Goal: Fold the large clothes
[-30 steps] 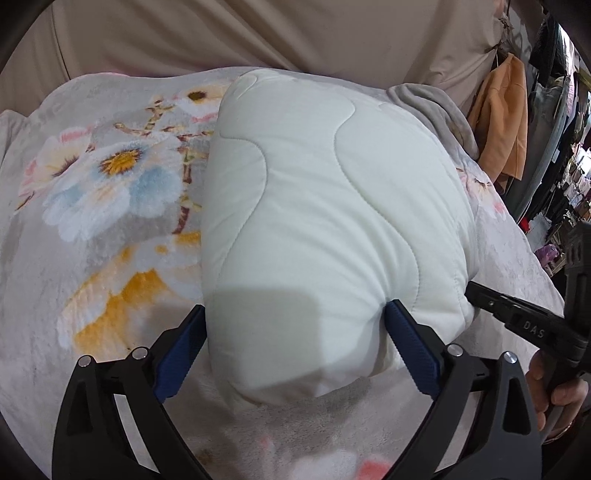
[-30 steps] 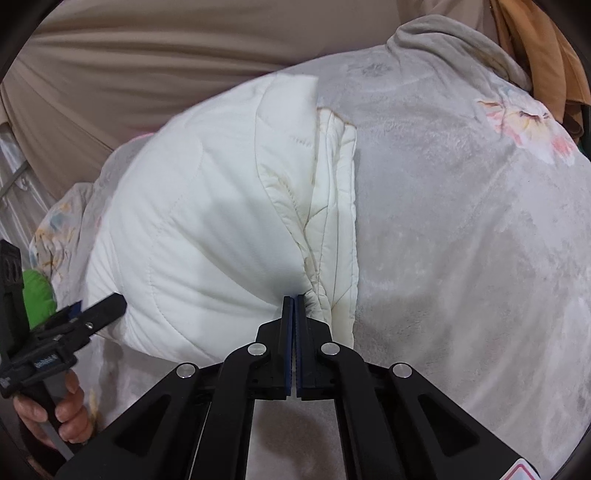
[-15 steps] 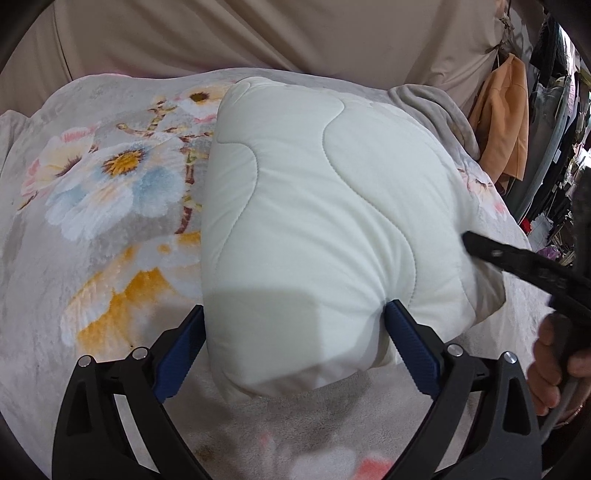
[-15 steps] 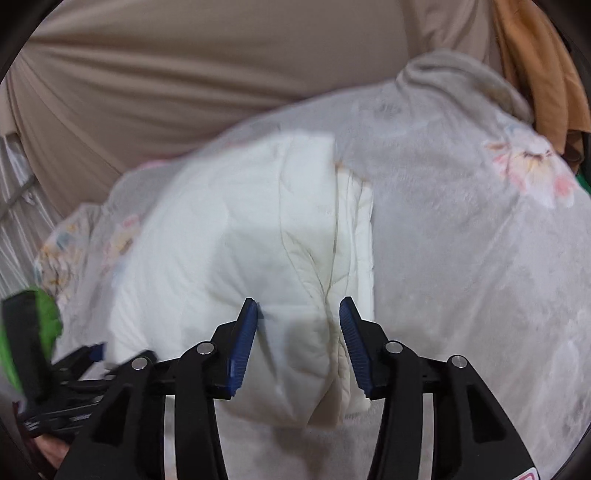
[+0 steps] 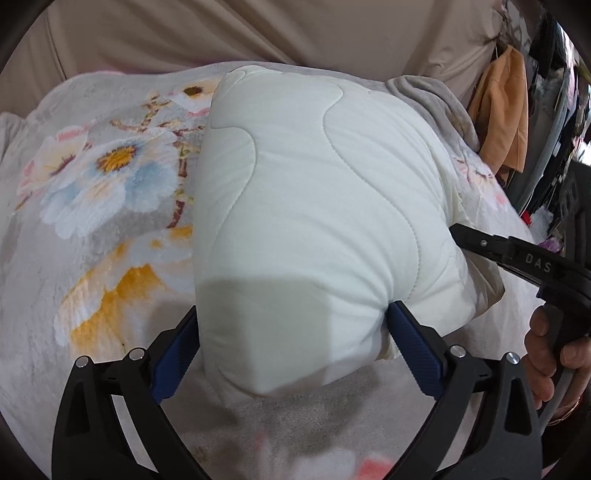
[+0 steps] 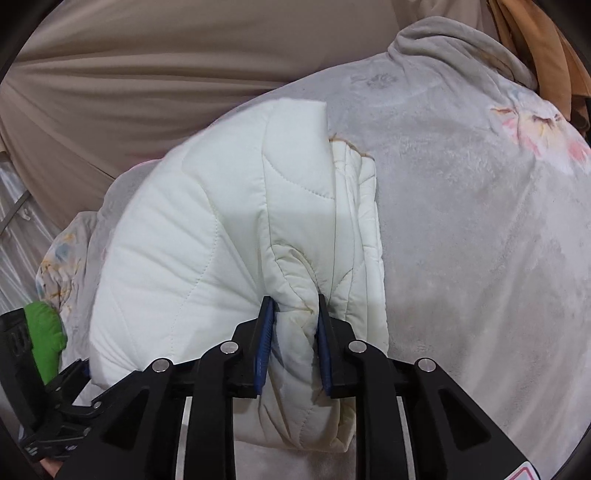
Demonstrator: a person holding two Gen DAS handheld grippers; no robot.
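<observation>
A thick white quilted garment (image 5: 314, 206) lies folded into a bulky bundle on a grey floral blanket (image 5: 92, 206). My left gripper (image 5: 291, 332) is spread wide, its blue pads against both sides of the bundle's near end. My right gripper (image 6: 293, 325) is closed on a bunched fold at the garment's layered edge (image 6: 354, 236), with the fabric squeezed between its blue pads. The right gripper's body also shows at the right of the left wrist view (image 5: 524, 258), beside the bundle's right corner.
The blanket (image 6: 480, 221) covers the whole work surface. A beige curtain (image 5: 258, 33) hangs behind. An orange garment (image 5: 502, 110) and dark hanging clothes are at the far right. A green item (image 6: 44, 332) sits at the left edge of the right wrist view.
My right gripper let go of the edge, opened, moved in over a thicker fold and closed on it. My left gripper stayed wide around the bundle's end.
</observation>
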